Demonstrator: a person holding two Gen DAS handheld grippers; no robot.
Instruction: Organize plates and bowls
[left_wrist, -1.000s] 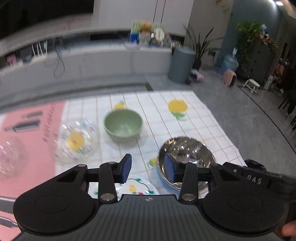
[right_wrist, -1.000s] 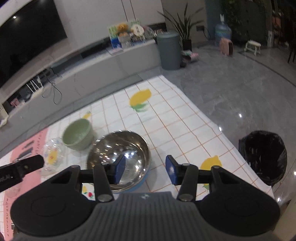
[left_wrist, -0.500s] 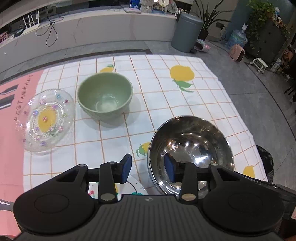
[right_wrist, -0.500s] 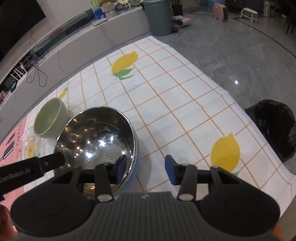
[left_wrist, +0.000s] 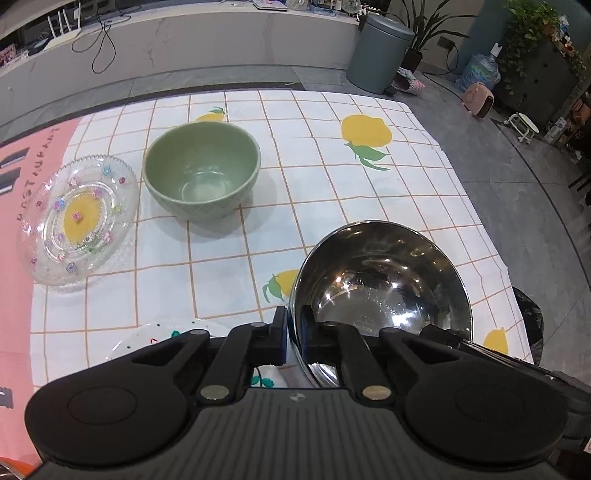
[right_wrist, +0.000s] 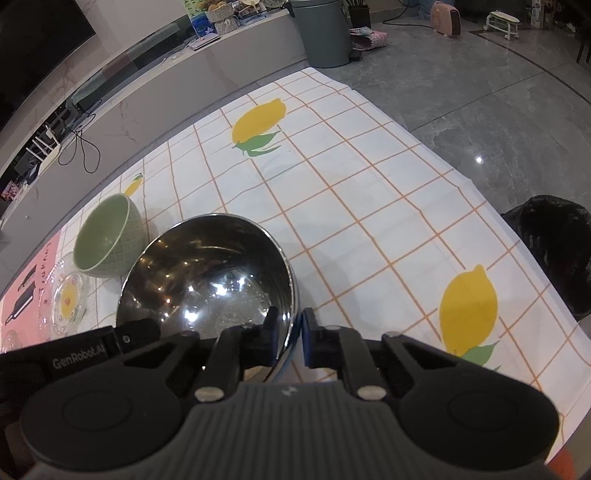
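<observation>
A shiny steel bowl (left_wrist: 380, 280) stands near the right front corner of the lemon-print tablecloth (left_wrist: 332, 192). My left gripper (left_wrist: 293, 325) is closing, its blue pads pinching the bowl's near-left rim. From the other side my right gripper (right_wrist: 290, 328) is closing too, one pad inside and one outside the steel bowl (right_wrist: 207, 280) at its right rim. A green ceramic bowl (left_wrist: 201, 173) sits further back. Left of it lies a clear glass plate (left_wrist: 77, 218) with a yellow centre. A white patterned plate (left_wrist: 155, 336) lies partly hidden under my left gripper.
The table's right edge drops to a grey floor with a black bin bag (right_wrist: 554, 251) close by. A grey trash can (left_wrist: 380, 55) and a long low counter (left_wrist: 184, 40) stand beyond the far edge. A pink mat (left_wrist: 14, 229) covers the table's left part.
Both grippers came down and forward to the steel bowl, then their jaws went from wide apart to pinched on its rim, left and right.
</observation>
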